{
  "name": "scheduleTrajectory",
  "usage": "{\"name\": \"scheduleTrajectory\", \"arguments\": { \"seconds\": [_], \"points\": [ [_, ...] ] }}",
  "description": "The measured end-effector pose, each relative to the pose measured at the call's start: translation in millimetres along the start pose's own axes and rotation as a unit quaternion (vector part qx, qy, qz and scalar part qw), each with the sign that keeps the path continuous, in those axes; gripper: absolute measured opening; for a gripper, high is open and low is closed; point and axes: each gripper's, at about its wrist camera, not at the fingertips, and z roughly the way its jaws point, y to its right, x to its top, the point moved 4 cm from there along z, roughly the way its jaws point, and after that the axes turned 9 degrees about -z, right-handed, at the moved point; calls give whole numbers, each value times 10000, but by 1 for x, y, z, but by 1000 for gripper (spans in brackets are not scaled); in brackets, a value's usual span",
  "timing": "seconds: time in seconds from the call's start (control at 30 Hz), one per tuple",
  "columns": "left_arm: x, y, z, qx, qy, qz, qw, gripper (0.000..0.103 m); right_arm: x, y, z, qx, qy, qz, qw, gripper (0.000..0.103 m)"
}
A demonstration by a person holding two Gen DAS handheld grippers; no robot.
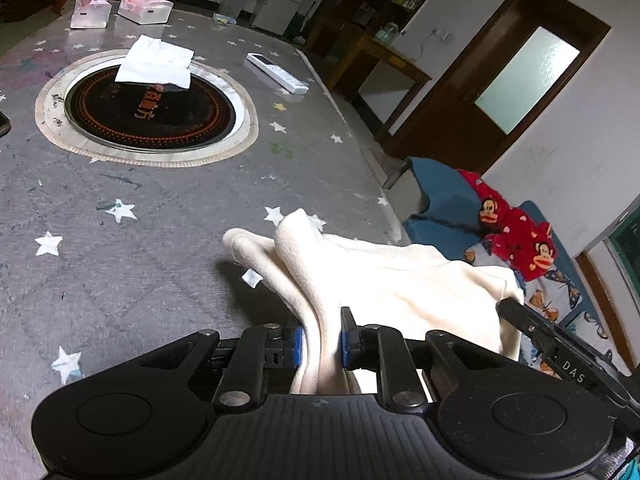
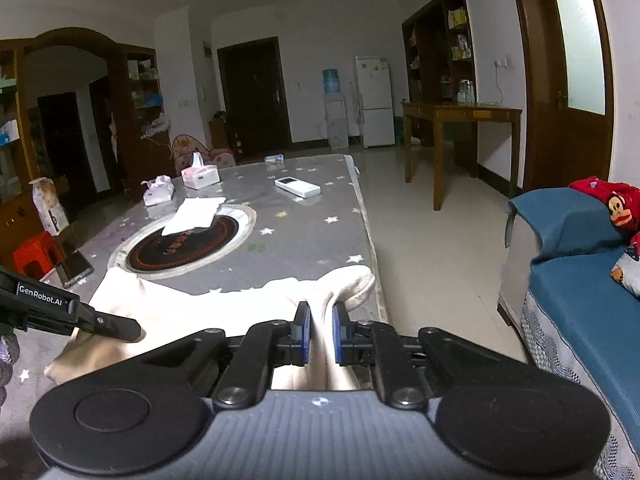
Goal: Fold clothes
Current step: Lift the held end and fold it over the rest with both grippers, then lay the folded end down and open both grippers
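A cream fleece garment (image 1: 384, 280) lies bunched near the front edge of the grey star-patterned table (image 1: 160, 240). My left gripper (image 1: 322, 340) is shut on a thick fold of it, cloth running between the blue pads. In the right wrist view the same cream garment (image 2: 224, 304) stretches across the table's near end, and my right gripper (image 2: 320, 330) is shut on another bunched fold. The other gripper's black finger shows at the garment's far edge in each view: the right one (image 1: 520, 316) and the left one (image 2: 112, 326).
A round black hotplate (image 1: 148, 112) is set in the table, with a white tissue (image 1: 156, 62) on it. Two tissue packs (image 1: 144, 6), a white remote (image 1: 276, 72) and a phone (image 2: 74, 266) lie beyond. A blue sofa (image 2: 580, 272) with red monkey-print clothes (image 1: 508, 232) stands right.
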Motion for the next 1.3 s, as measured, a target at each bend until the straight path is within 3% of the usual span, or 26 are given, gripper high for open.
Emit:
{"name": "scheduleTrajectory", "arguments": {
  "seconds": [0.37,0.47,0.53,0.7,1.0,1.13,1.3],
  "points": [
    [-2,-11,15,335,-103,77,9994,22,-17,9,23,-123,-309,28,9994,11],
    [-2,-12,15,503,-28,221,9985,30,-21,12,28,-224,-390,52,9990,12],
    [-1,-12,15,602,19,290,9978,42,-23,15,30,-281,-427,76,9987,15],
    [1,-12,13,891,235,515,9944,51,-26,8,24,-153,-415,12,9990,15],
    [5,-11,11,1141,483,800,9891,52,-46,-26,10,408,-487,-267,9976,16],
    [5,-13,18,1220,429,806,9883,52,-60,-29,13,406,-632,-420,9963,16],
    [9,-11,20,1277,455,883,9868,52,-47,-27,11,420,-589,-520,9960,18]
  ]
}}
